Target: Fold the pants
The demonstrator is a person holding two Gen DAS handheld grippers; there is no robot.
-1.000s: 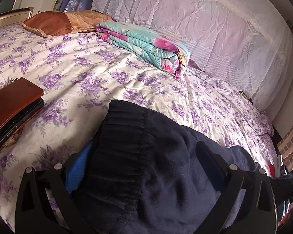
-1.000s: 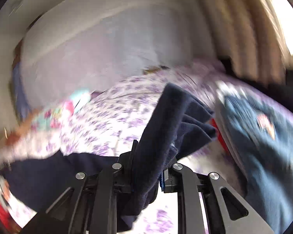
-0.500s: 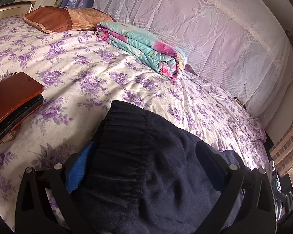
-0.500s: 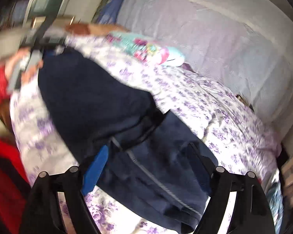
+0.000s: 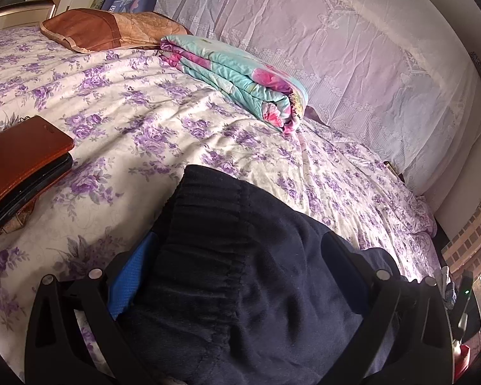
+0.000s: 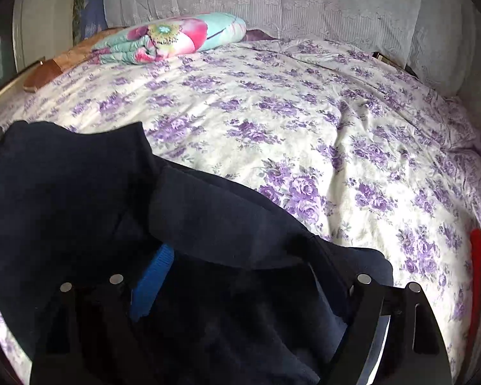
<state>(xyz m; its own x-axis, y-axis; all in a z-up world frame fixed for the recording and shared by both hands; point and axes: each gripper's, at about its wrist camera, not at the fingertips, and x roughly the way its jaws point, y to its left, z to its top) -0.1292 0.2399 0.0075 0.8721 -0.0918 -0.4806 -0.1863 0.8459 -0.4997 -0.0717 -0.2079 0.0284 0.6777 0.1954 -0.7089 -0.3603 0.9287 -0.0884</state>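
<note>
On the left of the left wrist view, a brown case (image 5: 19,157) lies on the flowered bedsheet (image 5: 138,102), with a brown pillow (image 5: 112,30) behind it. A folded quilt (image 5: 240,80) sits further right, against the white curtain (image 5: 352,38). The dark pants (image 5: 240,272) lie on the sheet at the bed's near edge, elastic waistband on the left. The left gripper (image 5: 237,276) is spread wide, its fingers on either side of the waistband and gripping nothing.

In the right wrist view the pants (image 6: 96,199) spread from the left edge to the centre, one layer folded over another. The right gripper (image 6: 240,279) is likewise wide apart, the cloth lying loose between its fingers.
</note>
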